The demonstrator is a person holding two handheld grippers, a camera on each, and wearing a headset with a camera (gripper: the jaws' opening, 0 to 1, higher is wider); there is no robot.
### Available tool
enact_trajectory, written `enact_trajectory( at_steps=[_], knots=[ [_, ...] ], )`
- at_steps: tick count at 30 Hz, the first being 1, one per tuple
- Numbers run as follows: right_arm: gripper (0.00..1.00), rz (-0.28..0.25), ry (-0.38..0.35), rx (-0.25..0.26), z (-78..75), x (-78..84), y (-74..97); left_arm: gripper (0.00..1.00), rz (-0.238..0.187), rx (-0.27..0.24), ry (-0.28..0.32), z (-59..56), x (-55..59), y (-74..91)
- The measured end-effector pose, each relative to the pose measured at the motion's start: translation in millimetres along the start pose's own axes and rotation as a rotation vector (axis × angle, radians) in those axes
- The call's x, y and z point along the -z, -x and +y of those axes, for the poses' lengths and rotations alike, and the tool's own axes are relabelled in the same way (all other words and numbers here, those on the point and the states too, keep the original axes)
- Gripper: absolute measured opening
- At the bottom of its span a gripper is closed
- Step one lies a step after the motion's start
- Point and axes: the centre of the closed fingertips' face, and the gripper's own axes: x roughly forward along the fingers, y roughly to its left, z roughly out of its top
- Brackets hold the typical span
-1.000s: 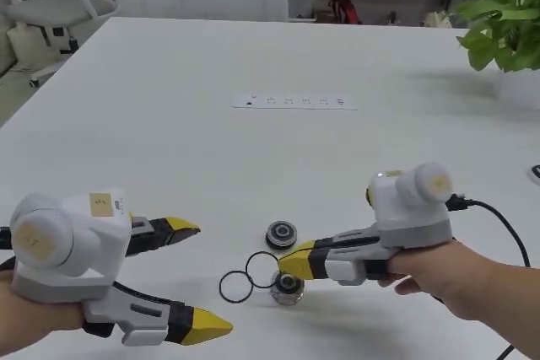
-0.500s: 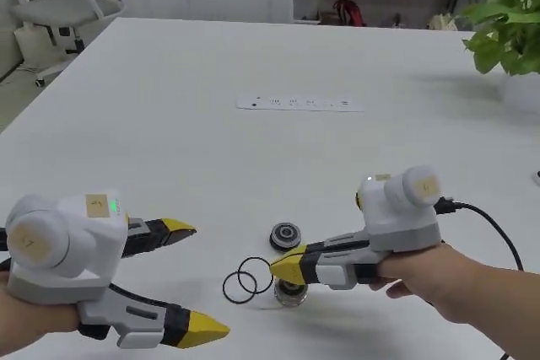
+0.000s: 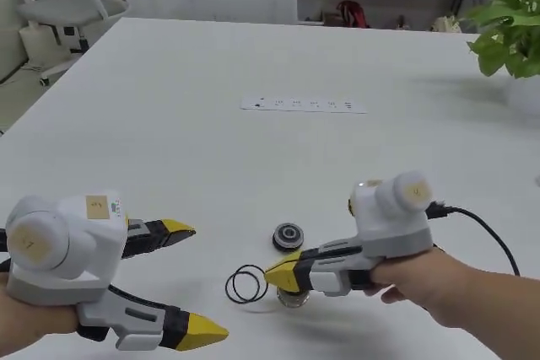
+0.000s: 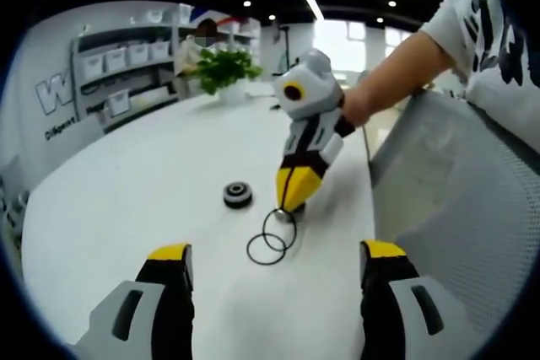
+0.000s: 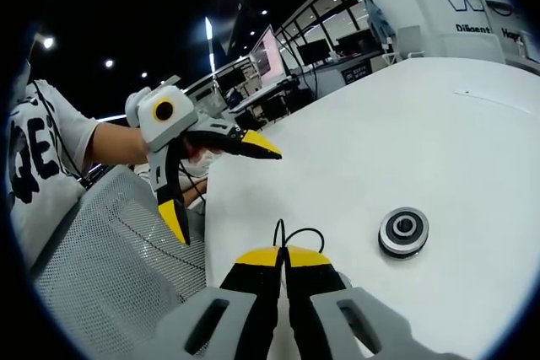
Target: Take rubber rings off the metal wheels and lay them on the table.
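Rubber ring, pinched between right claw tips

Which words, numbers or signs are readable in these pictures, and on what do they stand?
"W": large wall lettering, cut off.
"Diligent": smaller wall line below it; rest blurred.
Sticker on the left tool: mark too small to read.
Shirt print: unreadable.

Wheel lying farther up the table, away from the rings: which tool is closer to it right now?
Right. The right tool, shut, has its tips just below the wheel. The left tool, open, hangs further off to its left.
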Motion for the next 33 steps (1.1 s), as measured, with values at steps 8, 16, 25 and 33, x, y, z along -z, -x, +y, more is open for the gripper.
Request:
enact_trajectory(
  at_steps=[8,16,25,33],
  knots=[
    [0.0,0.018,0.003,-0.003,1.1,4.5,-4.2,0.82,-0.001,-0.003,-0.002,1.6,0.0,1.2],
    [0.0,0.041,0.002,-0.008,3.2,10.2,-8.3,0.82,0.004,-0.004,0.0,2.1,2.0,2.5],
    [0.0,0.049,-0.001,-0.014,5.1,11.5,-11.4,0.82,0.009,-0.002,-0.005,1.7,2.6,2.0],
    [0.0,0.06,0.006,-0.008,4.6,14.8,-12.6,0.82,0.009,-0.001,0.001,0.7,4.0,2.6]
  ],
)
